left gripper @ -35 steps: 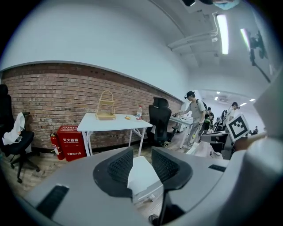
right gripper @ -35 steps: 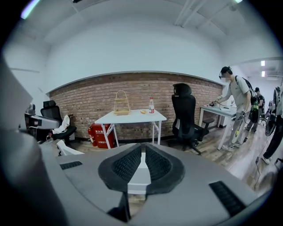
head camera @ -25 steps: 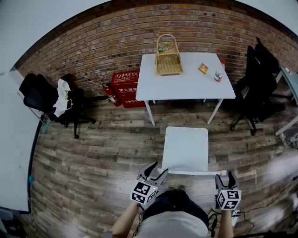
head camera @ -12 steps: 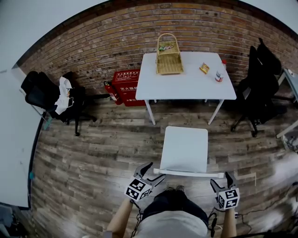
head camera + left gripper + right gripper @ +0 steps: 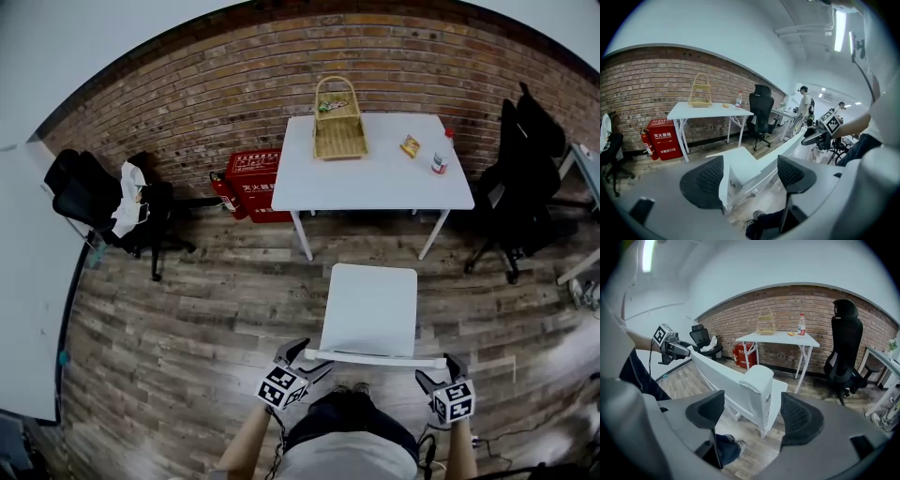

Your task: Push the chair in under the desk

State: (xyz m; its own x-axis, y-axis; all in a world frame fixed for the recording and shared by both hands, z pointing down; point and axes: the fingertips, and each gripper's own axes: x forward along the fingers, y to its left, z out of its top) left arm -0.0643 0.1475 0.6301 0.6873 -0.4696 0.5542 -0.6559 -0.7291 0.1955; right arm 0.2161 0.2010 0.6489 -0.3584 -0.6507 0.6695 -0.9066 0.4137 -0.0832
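- Both grippers have dropped vs a sec ago, now level w/ the top rail of the chair (image 5: pixel 370 307), one at each end of the backrest.
- Left gripper (image 5: pixel 305 359): jaws have just been opening and now stand wide apart. The backrest's left corner sits between them, hard by one pad; no squeeze that I can see.
- Right gripper (image 5: pixel 439 371): same story, jaws just opened wide. The right corner stands in the gap, clear of both pads.
- Meaning for the task: hands look lined up to take the backrest, but nothing's gripped yet and the push hasn't begun, I'd say.
- Head view gives the big pic: chair stands on the wood floor in front of the desk (image 5: pixel 375 178), seat facing it. It's apart from it w/ bare floor between, roughly centred between the desk legs.
- Gripper views can't show that gap well, but they do show the corners inside the jaws, which the head view only hints at.
- Right gripper view also catches the other gripper at the rail's far end.
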